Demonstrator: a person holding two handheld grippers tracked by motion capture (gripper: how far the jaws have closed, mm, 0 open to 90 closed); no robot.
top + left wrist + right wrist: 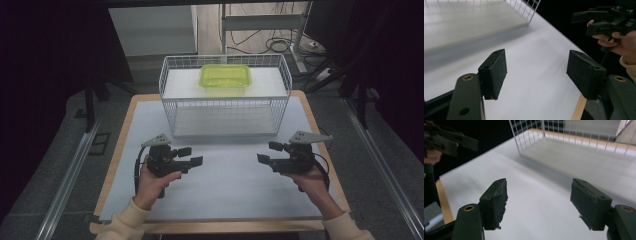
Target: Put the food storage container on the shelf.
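Observation:
A white wire basket (pixel 172 100) stands at the far middle of the table, with a white shelf inside. On that shelf, toward the back, rests a lime-green lidded container (pixel 225 76). My left gripper (pixel 192 156) hovers over the white mat in front of the basket, pointing right, jaws open and empty (pixel 536 72). Facing it from the right, my right gripper (pixel 267 152) is also open with nothing between its pads (pixel 539 202). In the left gripper view the right gripper (pixel 599 20) appears at the upper right; in the right gripper view the left gripper (pixel 449 141) appears at the upper left.
A white mat (pixel 225 190) covers the wooden table (pixel 119 150). The basket's near corner (pixel 520 151) rises ahead of the right gripper. Metal rails (pixel 70 175) run along both sides of the table, and a desk frame with cables (pixel 280 42) stands behind.

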